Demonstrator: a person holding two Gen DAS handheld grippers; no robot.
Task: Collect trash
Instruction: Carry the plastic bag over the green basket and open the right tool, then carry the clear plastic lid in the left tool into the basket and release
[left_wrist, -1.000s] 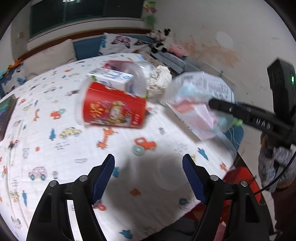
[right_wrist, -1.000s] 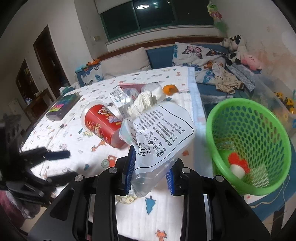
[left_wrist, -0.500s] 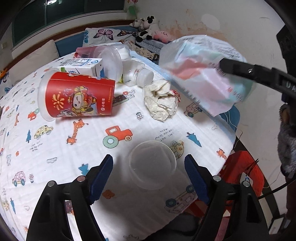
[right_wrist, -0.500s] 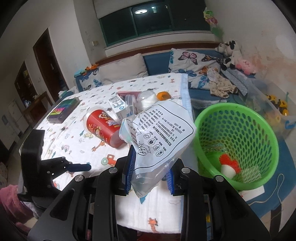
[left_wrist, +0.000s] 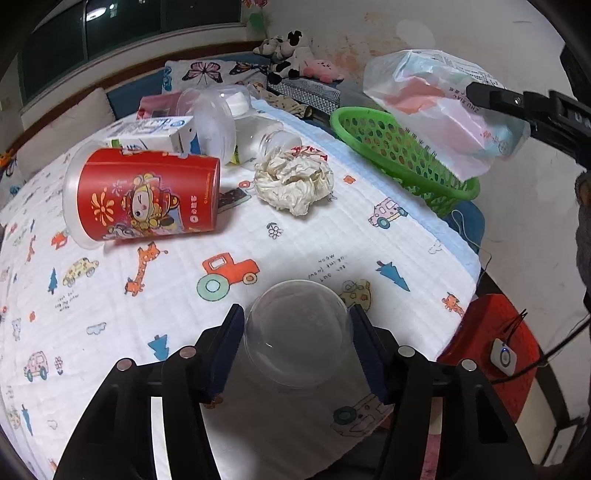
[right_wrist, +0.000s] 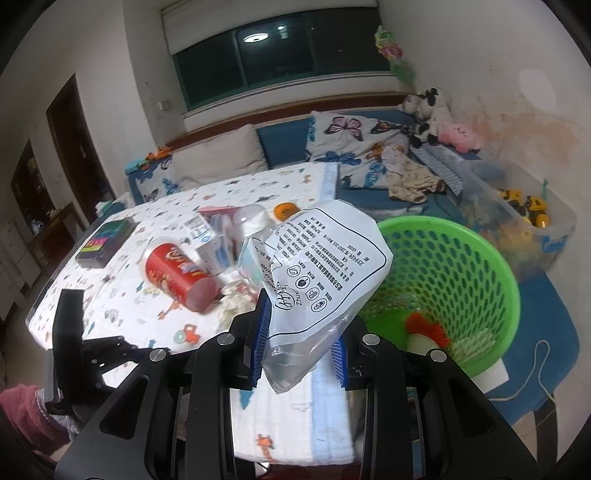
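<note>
A: How far along is the trash collecting?

B: Partway, I'd judge. The green basket beside the worktop already holds a few bits, one with an orange tuft, and the right hand-held gripper is pinching a printed plastic bag, held up just short of the basket's rim.

A: So that one isn't in yet?

B: Not yet; it hangs beside the basket, not over its middle.

A: And the left one?

B: The left hand-held gripper is spread around a clear plastic cup on the worktop's near edge, well away from the basket. Its pads sit just beside the cup walls; I cannot tell whether they touch.

A: What's left?

B: Between cup and basket lies a crumpled tissue. Farther from the basket: a red cup on its side, a milk carton and a clear bottle.
</note>
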